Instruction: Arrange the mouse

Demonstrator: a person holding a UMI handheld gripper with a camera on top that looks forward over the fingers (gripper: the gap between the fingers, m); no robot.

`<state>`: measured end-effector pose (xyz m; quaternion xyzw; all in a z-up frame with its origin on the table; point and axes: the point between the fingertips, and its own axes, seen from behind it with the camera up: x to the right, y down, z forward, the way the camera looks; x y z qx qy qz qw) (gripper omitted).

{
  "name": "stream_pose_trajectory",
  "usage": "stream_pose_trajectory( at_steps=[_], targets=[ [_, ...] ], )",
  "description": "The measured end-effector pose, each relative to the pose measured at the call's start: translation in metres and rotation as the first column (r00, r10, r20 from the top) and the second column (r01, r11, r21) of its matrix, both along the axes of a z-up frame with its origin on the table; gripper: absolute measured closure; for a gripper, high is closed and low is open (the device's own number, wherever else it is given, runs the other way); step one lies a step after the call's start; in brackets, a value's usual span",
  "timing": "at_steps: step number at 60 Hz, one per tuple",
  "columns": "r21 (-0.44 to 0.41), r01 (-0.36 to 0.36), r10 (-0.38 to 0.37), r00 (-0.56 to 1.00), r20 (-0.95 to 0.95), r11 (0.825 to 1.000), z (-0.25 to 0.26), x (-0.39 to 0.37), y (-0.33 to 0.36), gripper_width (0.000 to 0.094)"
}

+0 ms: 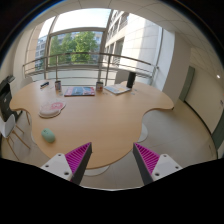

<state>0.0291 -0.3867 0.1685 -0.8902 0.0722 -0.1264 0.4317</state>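
Observation:
A small teal mouse (pixel 48 134) lies near the left front edge of the big wooden table (pixel 100 115). Just beyond it rests a flat pink item (pixel 52 108), perhaps a mouse mat. My gripper (pixel 112 166) hangs over the floor in front of the table, well short of the mouse and to its right. Its fingers (pixel 78 160) stand wide apart with their magenta pads showing. Nothing is between them.
Farther back on the table are a blue mat (pixel 80 91), an open laptop (pixel 121 84) and two small cups (pixel 58 86). A chair (pixel 10 122) stands at the table's left side. A railing and large windows (pixel 76 45) lie behind.

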Motion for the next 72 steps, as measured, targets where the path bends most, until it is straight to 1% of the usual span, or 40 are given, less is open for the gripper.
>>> stream_pose_trajectory(
  at_steps=[8,9,11,14,17,23,28,37,44,48,51,54,63,68,72],
  targets=[
    [-0.046,0.046,-0.046,0.999,-0.013,0.998,-0.019,-0.009,-0.028,0.0091],
    [-0.053,0.052,-0.053,0.998,-0.015,0.997,-0.021,-0.007,-0.023,0.0092],
    [-0.068,0.06,-0.062,0.998,-0.026,0.996,-0.048,-0.043,-0.047,0.0089],
    [-0.086,0.068,-0.072,0.997,-0.042,0.994,-0.07,-0.07,-0.057,0.0089],
    [-0.101,0.063,-0.069,0.996,-0.061,0.993,-0.088,-0.097,-0.062,0.0087],
    [-0.122,0.02,-0.031,0.996,-0.086,0.992,-0.116,-0.146,-0.055,0.0088],
    [-0.116,-0.021,0.01,0.996,-0.088,0.993,-0.13,-0.177,-0.031,0.0086],
    [-0.098,-0.089,0.079,0.992,-0.1,0.991,-0.152,-0.222,0.037,0.0084],
    [-0.098,-0.137,0.126,0.986,-0.107,0.986,-0.174,-0.245,0.089,0.0086],
    [-0.115,-0.154,0.141,0.984,-0.107,0.981,-0.186,-0.254,0.112,0.0088],
    [-0.089,-0.162,0.152,0.982,-0.112,0.983,-0.182,-0.257,0.134,0.0093],
    [-0.09,-0.175,0.164,0.979,-0.118,0.98,-0.183,-0.261,0.15,0.0096],
    [-0.077,-0.182,0.171,0.977,-0.124,0.98,-0.185,-0.261,0.188,0.0115],
    [-0.064,-0.18,0.168,0.973,-0.16,0.982,-0.187,-0.26,0.206,0.0175],
    [-0.05,-0.186,0.176,0.971,-0.165,0.981,-0.187,-0.259,0.215,0.0274]
  ],
)
